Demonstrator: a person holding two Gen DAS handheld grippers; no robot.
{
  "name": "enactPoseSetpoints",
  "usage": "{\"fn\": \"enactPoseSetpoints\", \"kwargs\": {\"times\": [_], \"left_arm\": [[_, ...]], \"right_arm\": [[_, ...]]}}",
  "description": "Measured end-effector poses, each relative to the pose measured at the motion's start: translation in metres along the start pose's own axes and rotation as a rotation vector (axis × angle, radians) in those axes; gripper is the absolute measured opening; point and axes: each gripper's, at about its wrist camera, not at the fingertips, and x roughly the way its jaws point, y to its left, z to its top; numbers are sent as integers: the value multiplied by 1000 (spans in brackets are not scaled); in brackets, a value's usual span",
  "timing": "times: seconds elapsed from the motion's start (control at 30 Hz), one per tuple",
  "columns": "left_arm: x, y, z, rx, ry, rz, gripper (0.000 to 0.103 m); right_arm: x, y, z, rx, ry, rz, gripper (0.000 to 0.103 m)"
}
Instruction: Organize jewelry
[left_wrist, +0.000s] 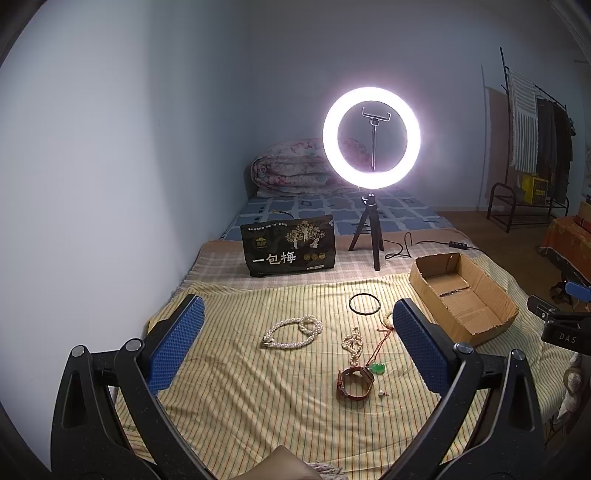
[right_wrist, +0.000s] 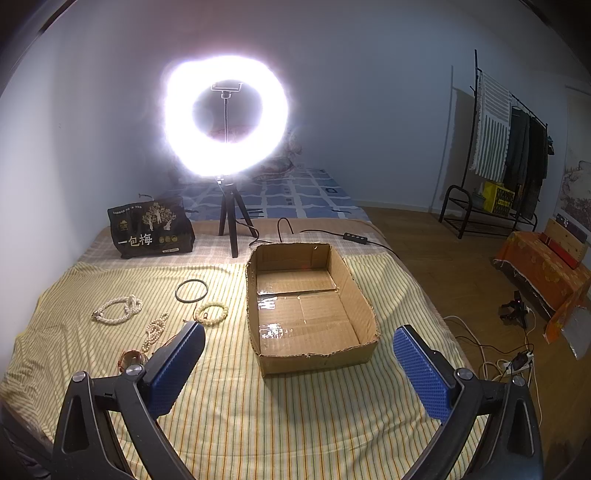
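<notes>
Left wrist view: my left gripper (left_wrist: 297, 343) spread wide, empty, above white pearl necklace (left_wrist: 291, 331); right gripper (right_wrist: 299, 365) likewise gaping before empty brown cardboard box (right_wrist: 364, 317), right. Advice: pinch bunched strands, not cloth.

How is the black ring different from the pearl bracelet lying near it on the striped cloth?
The black ring is a thin, plain, dark hoop; the pearl bracelet is a thick, pale loop made of round beads. The black ring looks slightly wider across, while the pearl bracelet is smaller but bulkier. The black ring lies farther back; the pearl bracelet lies nearer the camera. Both lie flat on the striped cloth, left of the cardboard box.
</notes>
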Motion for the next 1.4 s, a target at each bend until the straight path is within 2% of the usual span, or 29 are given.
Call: {"fn": "enactPoseSetpoints", "kwargs": {"times": [1.4], "left_arm": [[-2, 1, 7, -10, -6, -2, 103]], "right_arm": [[0, -1, 2, 0, 1, 1, 103]]}}
